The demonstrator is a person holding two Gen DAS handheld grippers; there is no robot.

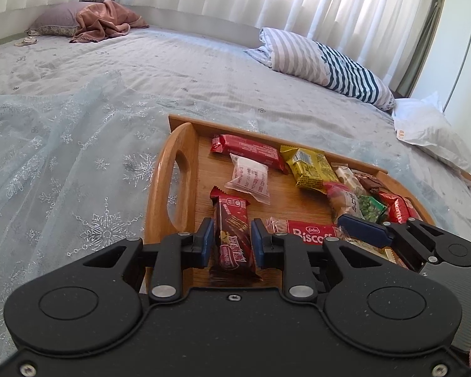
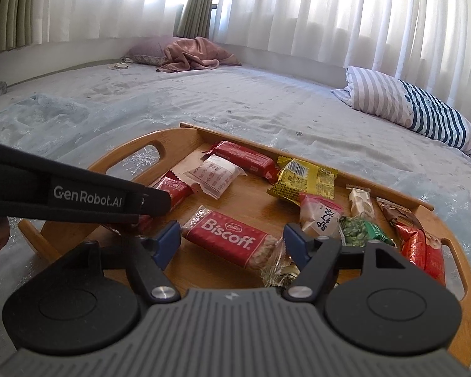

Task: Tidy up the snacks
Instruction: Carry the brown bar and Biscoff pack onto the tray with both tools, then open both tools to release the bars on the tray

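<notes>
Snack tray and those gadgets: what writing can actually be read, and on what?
"Lotus Biscoff": red biscuit pack on the wooden tray.
"GenRobot.AI": strap on the left gripper.
Too small or blurred: yellow packet, white sachet, dark red wafer bar, Chinese-lettered pouch.

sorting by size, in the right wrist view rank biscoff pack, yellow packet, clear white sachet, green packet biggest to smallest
1. Biscoff pack, though it lies nearest the camera.
2. yellow packet.
3. clear white sachet, close to the yellow one, so unsure.
4. green packet, partly hidden by the right gripper.
</notes>
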